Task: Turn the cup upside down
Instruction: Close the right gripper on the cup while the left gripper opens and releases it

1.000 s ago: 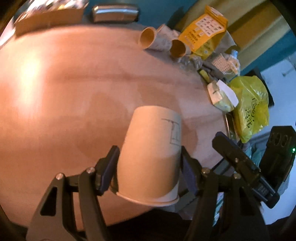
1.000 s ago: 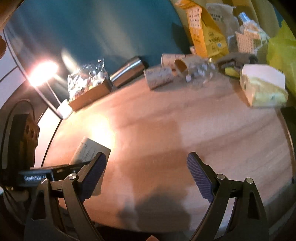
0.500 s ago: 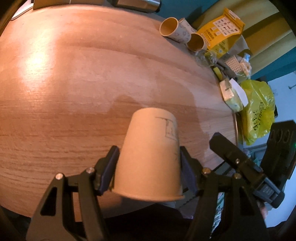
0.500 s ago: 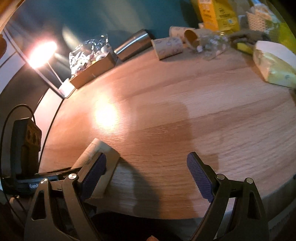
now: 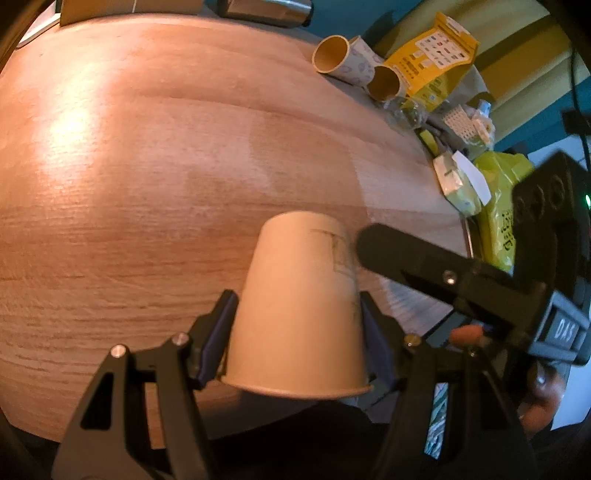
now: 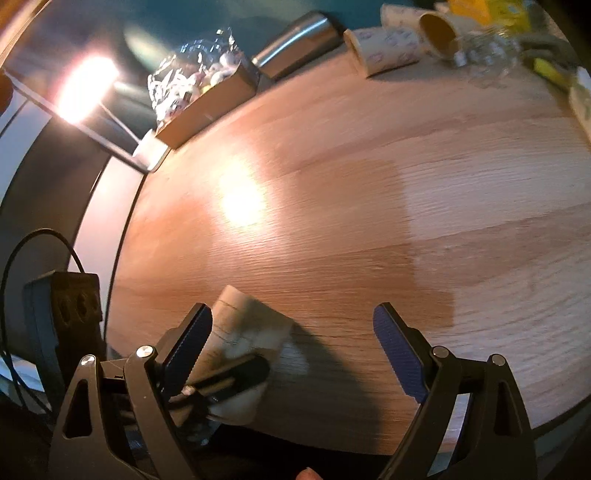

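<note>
A round wooden table (image 5: 155,177) was seen against a teal wall (image 6: 229,14), with a bright lamp reflection on the grain at the left of both views.

The paper cup (image 5: 299,314) was held at the near edge of the table, base pointing away from the left wrist camera and open rim toward it, so that it was tipped mouth-down relative to the fingers. A faint printed line drawing was noted on its right side. The left gripper (image 5: 297,332) was closed on the cup, one blue-padded finger pressed against each side of the lower wall near the rim. Whether the cup touched the table could not be told.

In the right wrist view the same cup (image 6: 251,325) was seen at lower left, with a black finger of the other tool lying across it. The right gripper (image 6: 295,343) was spread wide and held nothing; its left pad (image 6: 192,343) lay just beside the cup. In the left view the right tool appeared as a black finger (image 5: 424,258) reaching in beside the cup.

At the far edge, well apart from the cup, were recorded: two patterned paper cups (image 5: 341,61) lying on their sides, a yellow packet (image 5: 436,59), a yellow-green plastic bag (image 5: 498,206), a metal cylinder (image 6: 295,40) on its side, and a cardboard tray of foil-wrapped items (image 6: 199,88).
</note>
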`<action>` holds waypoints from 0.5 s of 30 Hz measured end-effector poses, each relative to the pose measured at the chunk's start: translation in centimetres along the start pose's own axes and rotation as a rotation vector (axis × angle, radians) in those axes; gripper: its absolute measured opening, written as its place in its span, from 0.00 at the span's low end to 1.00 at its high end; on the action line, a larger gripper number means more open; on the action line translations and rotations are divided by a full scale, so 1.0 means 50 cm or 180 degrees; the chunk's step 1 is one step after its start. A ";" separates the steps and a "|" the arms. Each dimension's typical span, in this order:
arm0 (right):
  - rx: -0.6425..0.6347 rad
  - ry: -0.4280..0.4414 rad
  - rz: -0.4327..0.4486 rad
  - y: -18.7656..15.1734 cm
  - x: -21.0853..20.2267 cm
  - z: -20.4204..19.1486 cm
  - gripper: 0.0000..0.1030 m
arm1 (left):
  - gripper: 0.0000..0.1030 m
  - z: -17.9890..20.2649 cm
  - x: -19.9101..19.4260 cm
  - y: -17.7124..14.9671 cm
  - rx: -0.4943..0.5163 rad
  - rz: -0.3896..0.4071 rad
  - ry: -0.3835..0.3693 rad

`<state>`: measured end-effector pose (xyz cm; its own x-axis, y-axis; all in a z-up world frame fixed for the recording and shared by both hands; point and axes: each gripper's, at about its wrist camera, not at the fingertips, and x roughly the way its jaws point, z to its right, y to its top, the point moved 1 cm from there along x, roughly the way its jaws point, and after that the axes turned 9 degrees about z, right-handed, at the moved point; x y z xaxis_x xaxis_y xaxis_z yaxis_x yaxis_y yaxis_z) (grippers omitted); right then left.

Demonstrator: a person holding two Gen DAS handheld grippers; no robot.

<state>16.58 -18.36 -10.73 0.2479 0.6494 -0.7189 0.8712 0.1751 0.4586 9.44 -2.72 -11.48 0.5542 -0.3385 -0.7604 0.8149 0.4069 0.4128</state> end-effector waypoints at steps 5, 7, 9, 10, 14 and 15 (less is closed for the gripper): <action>0.0036 0.0009 -0.0154 -0.003 0.031 -0.019 0.88 | 0.65 -0.002 -0.009 -0.004 0.0102 0.0058 -0.0090; 0.0060 0.0016 -0.0189 -0.007 0.041 -0.025 0.87 | 0.65 -0.005 -0.011 -0.004 0.0125 0.0069 -0.0118; 0.0061 0.0007 -0.0226 -0.011 0.051 -0.033 0.86 | 0.65 -0.008 -0.011 -0.005 0.0131 0.0078 -0.0163; 0.0061 0.0008 -0.0236 -0.013 0.054 -0.038 0.82 | 0.65 -0.009 -0.013 -0.006 0.0140 0.0090 -0.0176; 0.0102 -0.0028 -0.0333 -0.026 0.070 -0.040 0.74 | 0.65 -0.014 -0.016 -0.007 0.0162 0.0111 -0.0225; 0.0103 -0.0030 -0.0338 -0.029 0.072 -0.042 0.73 | 0.65 -0.014 -0.016 -0.008 0.0173 0.0110 -0.0237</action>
<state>15.33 -14.71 -12.88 0.1574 0.6215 -0.7675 0.9059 0.2185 0.3627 8.56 -2.02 -11.40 0.5917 -0.3881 -0.7066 0.8018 0.3736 0.4663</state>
